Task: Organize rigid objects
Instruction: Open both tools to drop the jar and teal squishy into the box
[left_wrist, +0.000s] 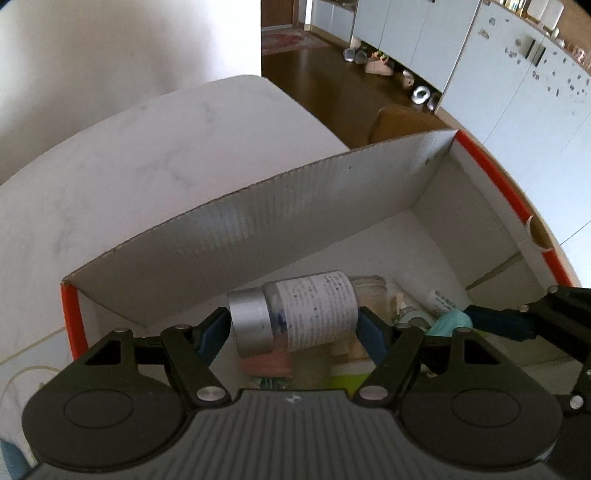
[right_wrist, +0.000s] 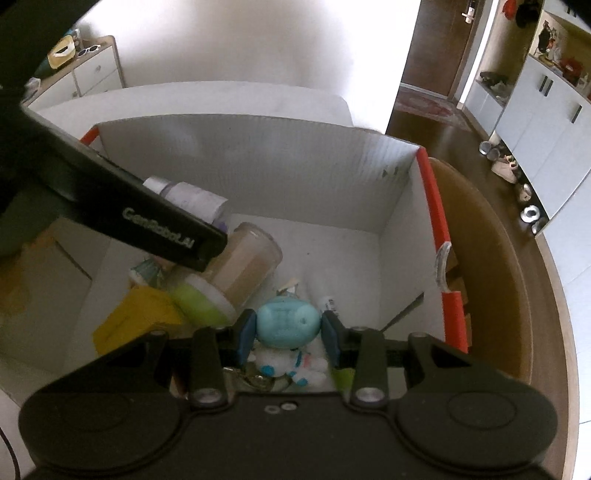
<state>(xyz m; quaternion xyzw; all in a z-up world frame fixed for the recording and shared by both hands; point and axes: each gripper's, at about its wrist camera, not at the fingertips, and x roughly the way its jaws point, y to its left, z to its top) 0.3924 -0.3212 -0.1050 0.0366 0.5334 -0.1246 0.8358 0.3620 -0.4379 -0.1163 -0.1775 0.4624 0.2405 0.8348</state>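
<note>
A white cardboard box with orange rims (left_wrist: 332, 206) (right_wrist: 258, 162) stands on a white table. My left gripper (left_wrist: 293, 328) is shut on a clear bottle with a silver cap and a printed label (left_wrist: 295, 314), held lying sideways inside the box; the bottle also shows in the right wrist view (right_wrist: 192, 199). My right gripper (right_wrist: 288, 332) is shut on a blue-headed white toy figure (right_wrist: 286, 323) low in the box. A jar with a green lid (right_wrist: 229, 273) lies on the box floor.
A yellow packet (right_wrist: 136, 325) and other small items lie on the box floor. The white marble table (left_wrist: 129, 177) extends to the left. A brown chair (right_wrist: 491, 277) stands right of the box. White cabinets and shoes stand on the floor beyond.
</note>
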